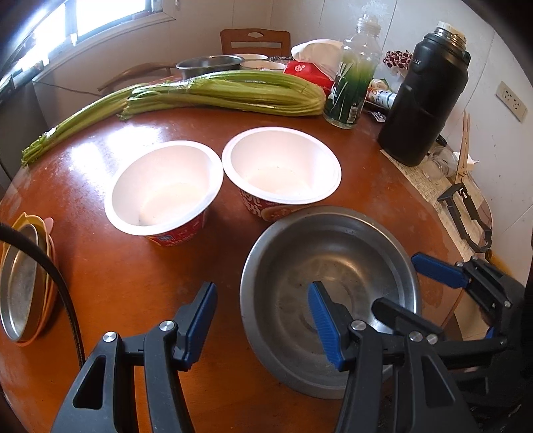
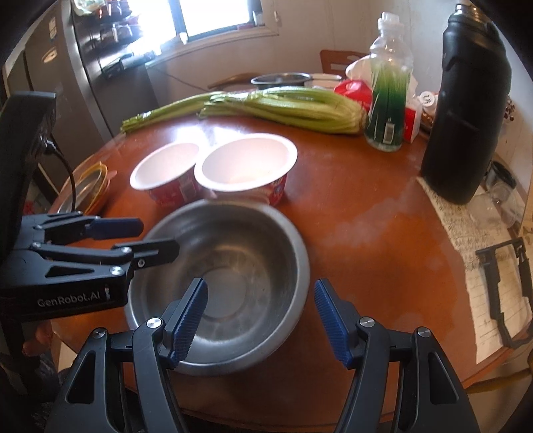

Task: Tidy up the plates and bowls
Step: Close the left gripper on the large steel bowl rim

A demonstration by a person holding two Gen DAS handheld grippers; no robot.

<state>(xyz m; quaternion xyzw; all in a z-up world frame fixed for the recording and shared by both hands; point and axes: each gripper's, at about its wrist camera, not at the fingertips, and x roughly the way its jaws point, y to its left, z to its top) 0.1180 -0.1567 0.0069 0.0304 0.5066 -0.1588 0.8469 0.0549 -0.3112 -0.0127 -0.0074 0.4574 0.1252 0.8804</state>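
Steel bowl (image 2: 230, 276) btw open tongs (image 2: 261, 321) (empty)

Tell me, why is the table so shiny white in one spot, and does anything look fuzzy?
Left wrist view: window light glares off the table behind the paper bowls. Right wrist view: the same glare, and the steel bowl looks slightly smeared. Both views bend straight edges near the rim.

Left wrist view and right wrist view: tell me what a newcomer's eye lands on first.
First the big steel bowl, empty, at the near edge of the round brown table, with the left gripper and right gripper open on either side of its rim. Behind it stand two empty white instant-noodle cups side by side, and beyond them a long bunch of celery lies across the table.
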